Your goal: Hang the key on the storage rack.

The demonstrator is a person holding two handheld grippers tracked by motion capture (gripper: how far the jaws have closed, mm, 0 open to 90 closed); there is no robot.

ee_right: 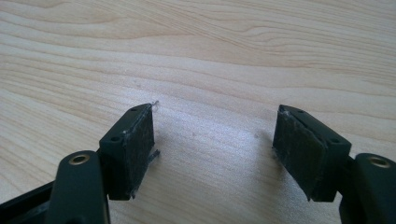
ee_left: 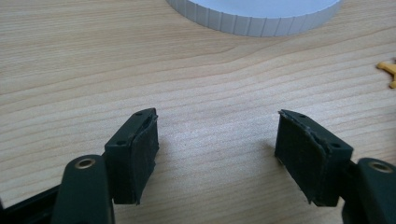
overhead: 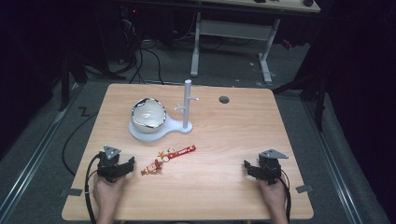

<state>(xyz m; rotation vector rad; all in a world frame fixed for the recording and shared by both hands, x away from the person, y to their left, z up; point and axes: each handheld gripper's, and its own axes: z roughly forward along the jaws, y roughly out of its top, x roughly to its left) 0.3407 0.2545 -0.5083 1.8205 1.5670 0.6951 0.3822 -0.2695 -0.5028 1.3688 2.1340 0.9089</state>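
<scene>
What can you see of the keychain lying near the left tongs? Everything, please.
The keychain lies flat on the wooden table, stretched diagonally: a small red-and-yellow figure at its lower left end, gold-coloured links in the middle, a red strap with pale lettering at its upper right end. It sits just in front of the white stand, apart from it, and right of the left tongs, which are open and not touching it. Finer detail is too small to tell.

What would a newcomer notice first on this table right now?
Probably the shiny bowl on the white stand with its upright post, at the table's far middle. Next, the red keychain with a small figure, lying flat between that stand and the left gripper. Both the left gripper and the right gripper rest open near the front edge, holding nothing.
</scene>
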